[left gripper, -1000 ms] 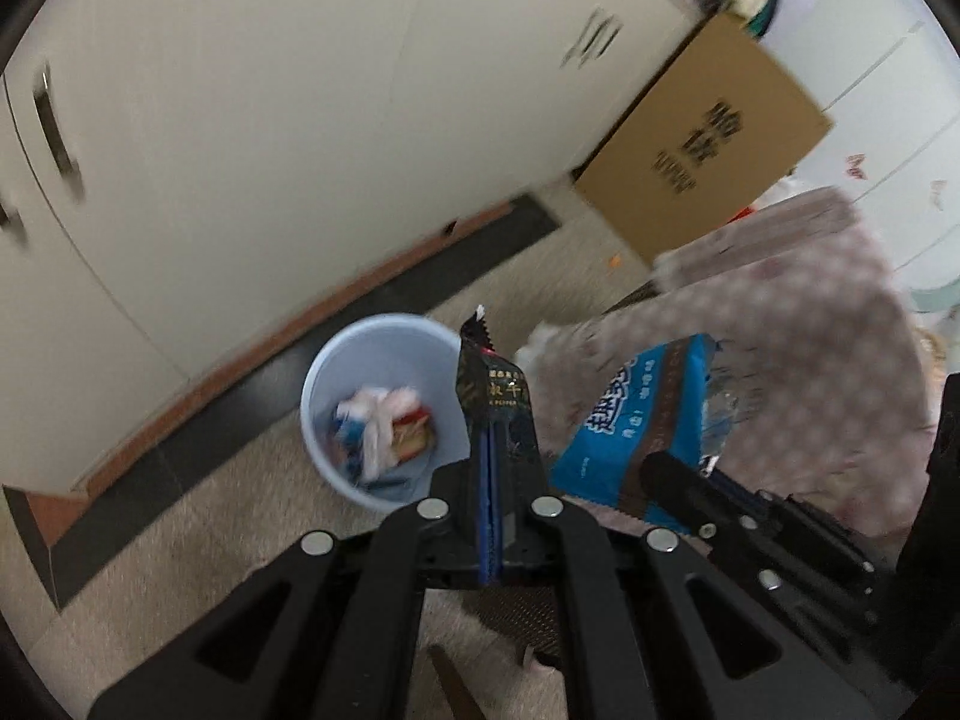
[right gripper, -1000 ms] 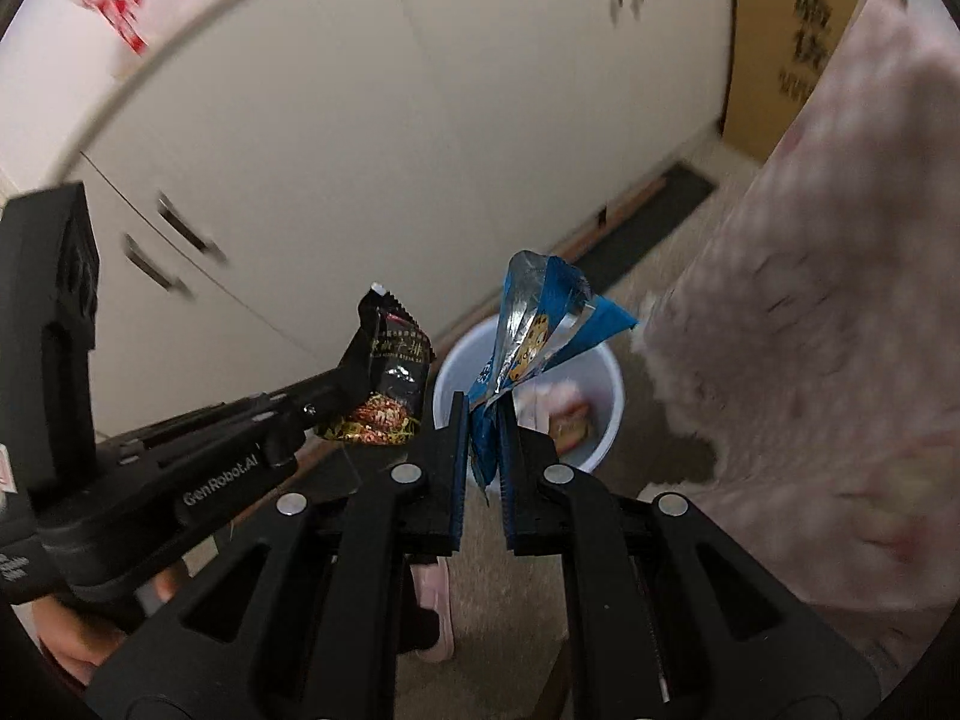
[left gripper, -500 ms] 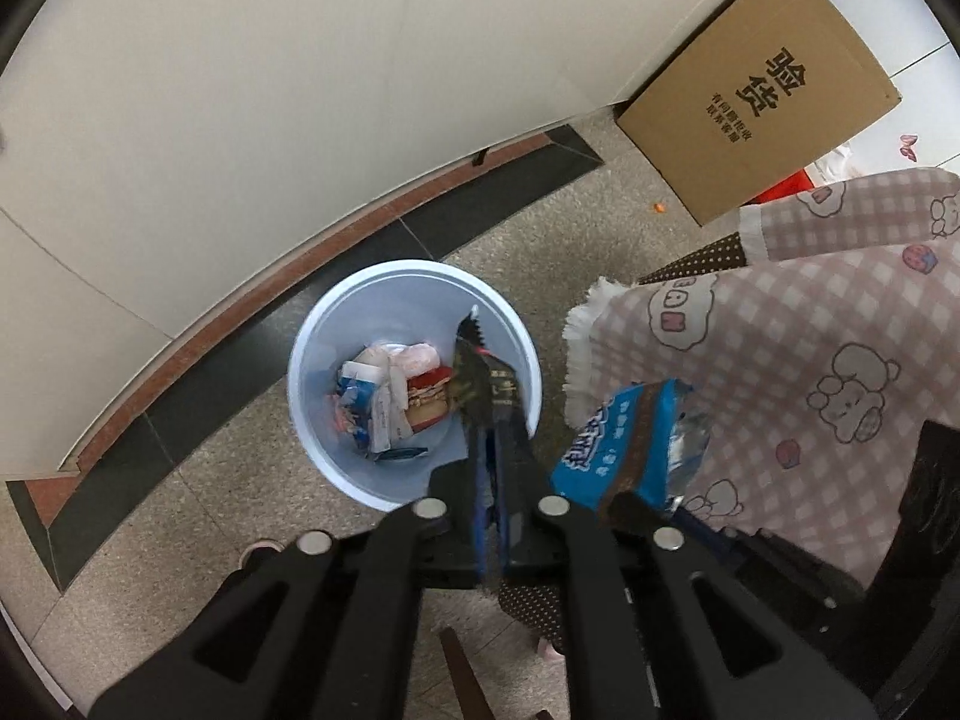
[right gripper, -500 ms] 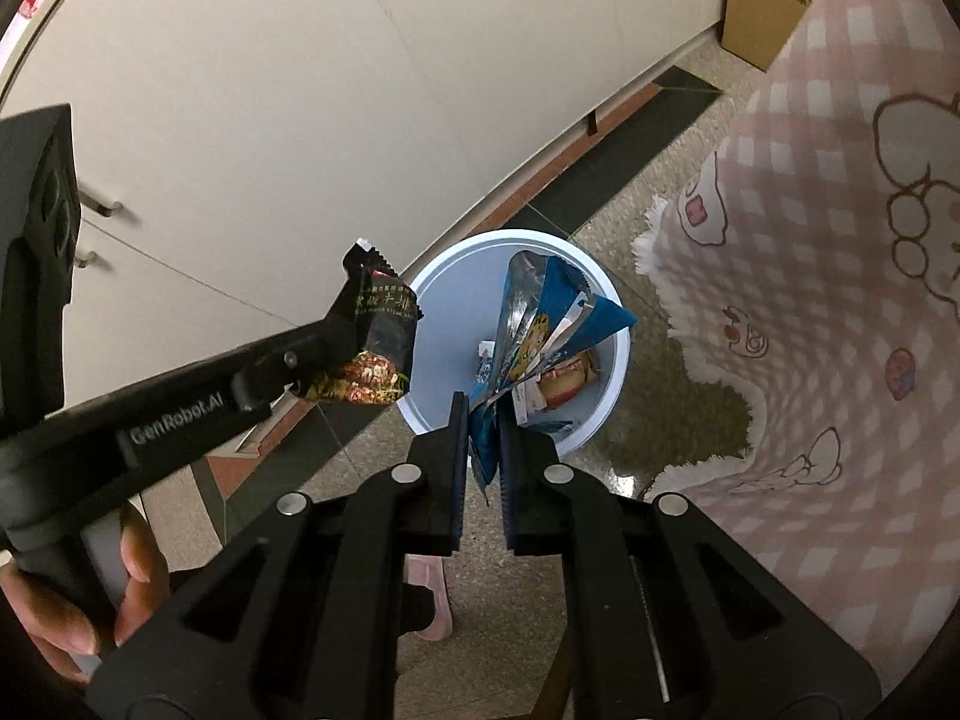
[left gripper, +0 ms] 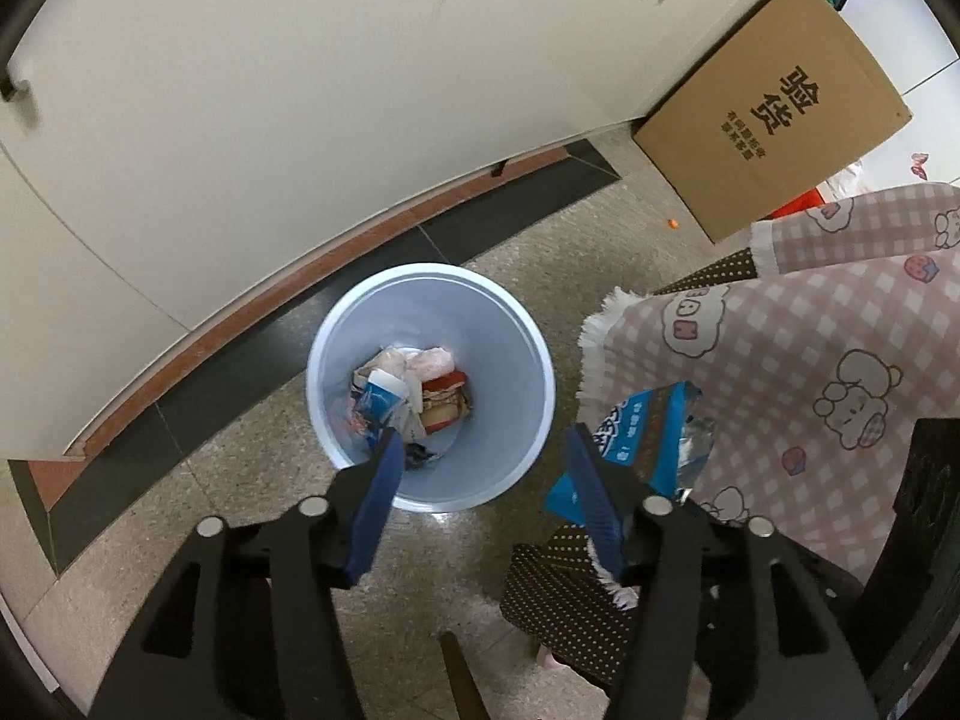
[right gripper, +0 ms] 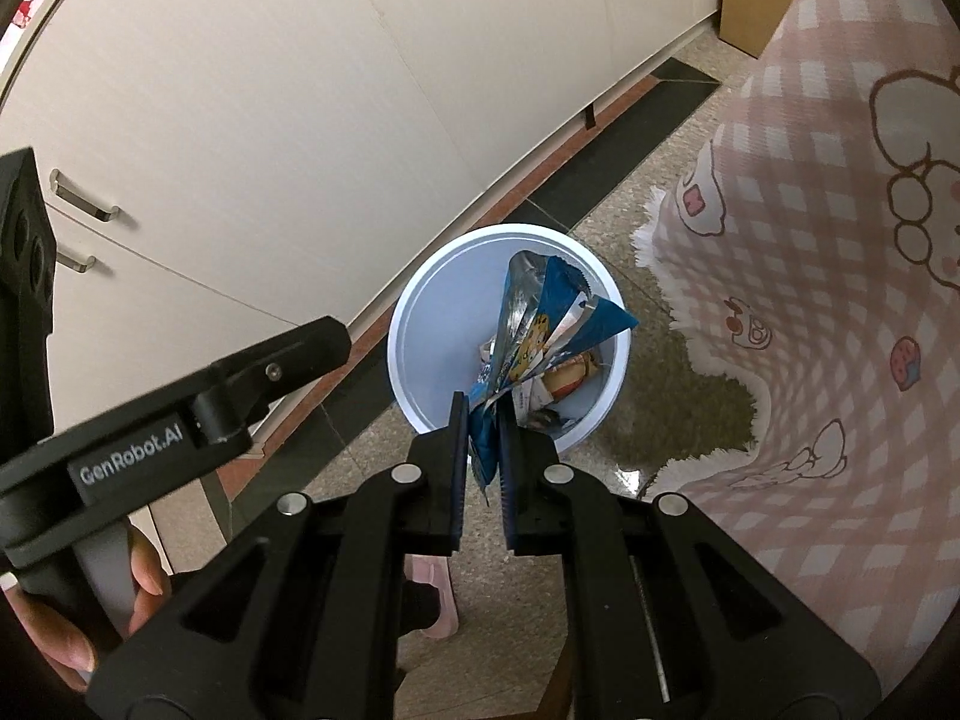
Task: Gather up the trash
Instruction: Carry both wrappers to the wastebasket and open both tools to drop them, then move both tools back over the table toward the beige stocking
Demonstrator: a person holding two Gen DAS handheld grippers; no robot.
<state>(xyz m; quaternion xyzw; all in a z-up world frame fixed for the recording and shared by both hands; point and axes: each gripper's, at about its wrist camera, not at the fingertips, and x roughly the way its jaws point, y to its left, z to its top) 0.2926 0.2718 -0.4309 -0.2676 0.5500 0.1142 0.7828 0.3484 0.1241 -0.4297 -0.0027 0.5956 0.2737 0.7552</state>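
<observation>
Speckled stone floor (left gripper: 258,492) under blue bin (left gripper: 516,360); left hand-held gripper (left gripper: 483,483) apart, right hand-held gripper (right gripper: 483,441) clamping blue wrapper (right gripper: 540,330).

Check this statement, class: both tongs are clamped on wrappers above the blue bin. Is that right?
Not quite. Only the right tongs are clamped on a blue wrapper above the blue bin. The left wrist view shows the left tongs spread open and holding nothing.

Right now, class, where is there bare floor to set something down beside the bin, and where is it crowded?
Bare tiled floor lies left of the blue bin, running to the cabinet plinth, and between bin and cardboard box. Crowded: the checked cloth hangs close on the bin's right, and the bin holds wrappers.
</observation>
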